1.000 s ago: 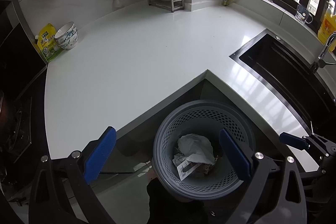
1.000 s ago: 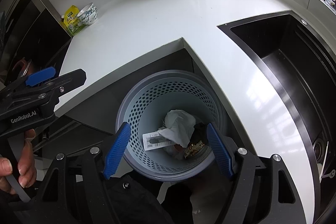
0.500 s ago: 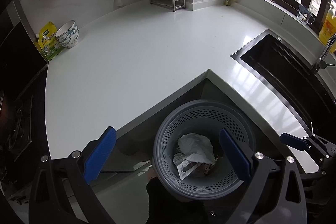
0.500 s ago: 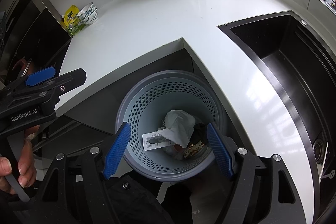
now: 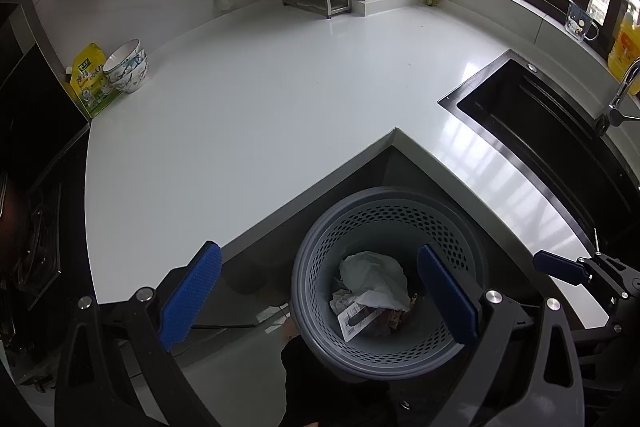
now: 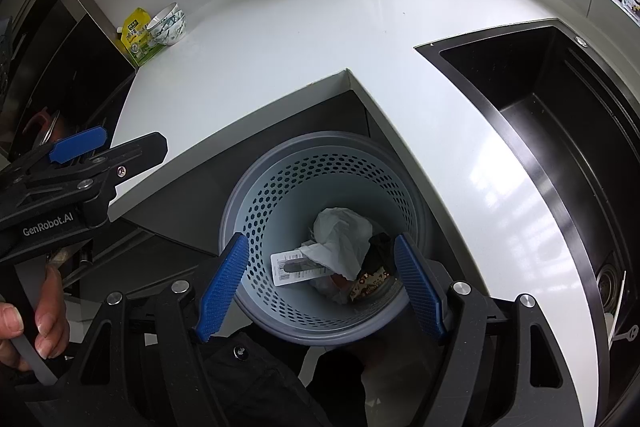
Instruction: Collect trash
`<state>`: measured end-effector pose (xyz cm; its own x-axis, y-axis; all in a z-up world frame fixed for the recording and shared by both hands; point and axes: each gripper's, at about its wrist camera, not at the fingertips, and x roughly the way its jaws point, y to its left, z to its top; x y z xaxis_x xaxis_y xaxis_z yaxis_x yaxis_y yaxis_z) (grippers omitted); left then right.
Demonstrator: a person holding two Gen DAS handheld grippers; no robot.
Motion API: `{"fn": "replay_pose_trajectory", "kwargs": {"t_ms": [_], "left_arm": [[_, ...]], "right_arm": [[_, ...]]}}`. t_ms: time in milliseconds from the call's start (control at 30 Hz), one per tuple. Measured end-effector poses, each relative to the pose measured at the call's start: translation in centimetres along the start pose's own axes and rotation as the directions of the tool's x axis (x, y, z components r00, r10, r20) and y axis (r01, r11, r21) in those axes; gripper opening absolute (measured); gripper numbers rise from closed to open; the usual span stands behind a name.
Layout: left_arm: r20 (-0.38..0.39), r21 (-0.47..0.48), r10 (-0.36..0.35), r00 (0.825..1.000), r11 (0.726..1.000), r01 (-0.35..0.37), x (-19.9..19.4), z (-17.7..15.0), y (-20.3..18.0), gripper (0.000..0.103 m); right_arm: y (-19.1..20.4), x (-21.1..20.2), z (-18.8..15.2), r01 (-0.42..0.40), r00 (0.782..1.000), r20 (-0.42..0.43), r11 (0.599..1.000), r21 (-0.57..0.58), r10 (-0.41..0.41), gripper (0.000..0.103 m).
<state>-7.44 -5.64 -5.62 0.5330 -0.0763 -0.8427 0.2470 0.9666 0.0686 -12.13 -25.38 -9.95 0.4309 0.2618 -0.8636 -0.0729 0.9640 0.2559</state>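
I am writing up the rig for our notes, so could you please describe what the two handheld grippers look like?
Both are matt black plastic frames with silver bolts at the pivots. The left gripper and the right gripper each carry two flat fingers faced with bright blue, finely ribbed pads. Seen from the right wrist camera, the left one bears white "GenRobot.AI" lettering on its side. No cables show.
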Motion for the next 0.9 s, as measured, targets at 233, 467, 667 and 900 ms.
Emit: {"fn": "replay_pose_trajectory", "kwargs": {"t_ms": [233, 467, 667, 900], "left_arm": [[0.000, 0.000, 0.002, 1.000, 1.000, -0.002, -0.04, -0.01, -0.13, 0.097], [-0.002, 0.002, -0.002, 1.000, 1.000, 0.002, 0.05, 0.01, -0.10, 0.097], [-0.001, 0.002, -0.005, 1.000, 1.000, 0.005, 0.06, 0.00, -0.18, 0.097], [-0.004, 0.000, -0.021, 1.000, 1.000, 0.021, 0.18, -0.06, -0.07, 0.097]], "right_arm": [[0.06, 0.01, 0.02, 0.001, 1.000, 0.000, 1.000, 0.001, -0.001, 0.072], [0.09, 0.01, 0.03, 0.001, 1.000, 0.000, 1.000, 0.002, -0.001, 0.072], [0.07, 0.00, 0.05, 0.000, 1.000, 0.000, 1.000, 0.002, 0.000, 0.072], [0.03, -0.01, 0.07, 0.001, 1.000, -0.001, 1.000, 0.001, -0.001, 0.072]]}}
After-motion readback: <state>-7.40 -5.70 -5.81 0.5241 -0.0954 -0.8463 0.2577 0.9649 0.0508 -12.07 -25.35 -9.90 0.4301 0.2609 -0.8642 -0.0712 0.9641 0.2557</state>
